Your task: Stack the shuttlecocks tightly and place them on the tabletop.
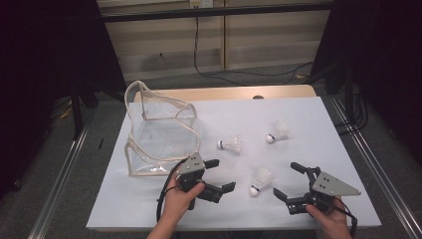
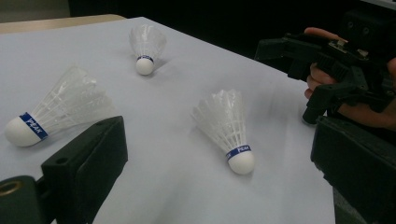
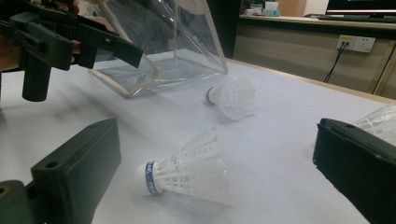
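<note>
Both the left gripper (image 1: 220, 175) and right gripper (image 1: 287, 180) gape empty; the white feathered shuttlecock (image 1: 260, 181) between them could roll off if nudged sideways

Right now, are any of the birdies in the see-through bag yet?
Not yet. The clear bag lies open with no shuttlecock inside. All three shuttlecocks lie on the table. The left hand-held gripper and right hand-held gripper are open, holding nothing.
</note>
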